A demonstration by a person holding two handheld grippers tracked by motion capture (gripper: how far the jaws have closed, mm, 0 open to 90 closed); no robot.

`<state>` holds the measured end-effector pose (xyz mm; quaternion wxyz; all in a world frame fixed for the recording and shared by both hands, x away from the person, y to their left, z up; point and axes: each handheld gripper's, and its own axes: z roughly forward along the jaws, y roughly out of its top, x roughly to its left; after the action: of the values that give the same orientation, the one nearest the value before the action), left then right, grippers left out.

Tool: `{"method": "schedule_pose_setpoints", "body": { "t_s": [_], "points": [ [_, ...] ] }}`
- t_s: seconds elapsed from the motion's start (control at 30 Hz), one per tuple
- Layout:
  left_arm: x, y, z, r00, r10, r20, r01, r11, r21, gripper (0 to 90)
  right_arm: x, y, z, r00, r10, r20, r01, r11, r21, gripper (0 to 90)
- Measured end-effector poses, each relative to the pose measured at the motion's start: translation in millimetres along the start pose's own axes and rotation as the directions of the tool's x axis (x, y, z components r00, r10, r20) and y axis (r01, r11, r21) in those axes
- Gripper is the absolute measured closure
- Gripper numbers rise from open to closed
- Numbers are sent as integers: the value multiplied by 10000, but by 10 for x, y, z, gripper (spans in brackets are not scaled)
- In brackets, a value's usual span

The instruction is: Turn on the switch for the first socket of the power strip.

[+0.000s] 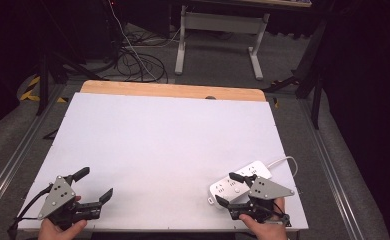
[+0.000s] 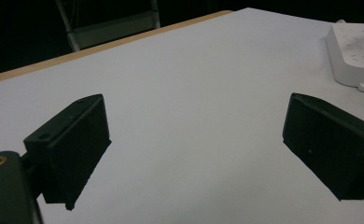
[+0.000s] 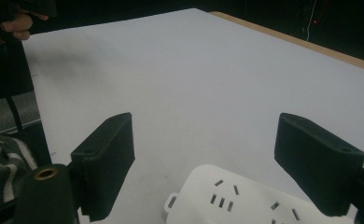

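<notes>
Your left hand-held gripper sits wide open and empty at the worktop's near-left corner; your right hand-held gripper gapes empty over the white power strip near the near-right corner.

bright white table, dark surroundings, soft focus, faint shadows

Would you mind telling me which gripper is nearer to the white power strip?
Right. The right gripper is open right over the near end of the power strip, jaws either side of it. The left gripper, also open, sits at the table's opposite near corner.
</notes>
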<state>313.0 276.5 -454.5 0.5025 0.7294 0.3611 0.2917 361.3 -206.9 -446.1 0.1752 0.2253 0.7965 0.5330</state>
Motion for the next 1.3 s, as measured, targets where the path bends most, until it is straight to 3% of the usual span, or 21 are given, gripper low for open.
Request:
{"method": "schedule_pose_setpoints", "body": {
  "t_s": [0.3, 0.57, 0.77, 1.3],
  "points": [
    [-4, 2, -13, 9997, 118, -195, -118, 9999, -16, 81, 14, 11, 2, 10000, -36, -44, 36, 10000, -10, 207],
    [-12, 8, -39, 9982, 454, -386, -463, 9987, -215, 87, 36, 31, 6, 9997, -228, -81, 229, 9997, 100, 216],
    [-14, 16, -49, 10000, 88, -33, -89, 9997, -223, 89, 46, 52, 10, 9994, -297, -169, 301, 9993, 243, 229],
    [-10, 14, -40, 9998, 127, -142, -129, 9998, -164, 90, -7, 205, -46, 9989, -375, -294, 391, 9976, 563, 267]
  ]
}}
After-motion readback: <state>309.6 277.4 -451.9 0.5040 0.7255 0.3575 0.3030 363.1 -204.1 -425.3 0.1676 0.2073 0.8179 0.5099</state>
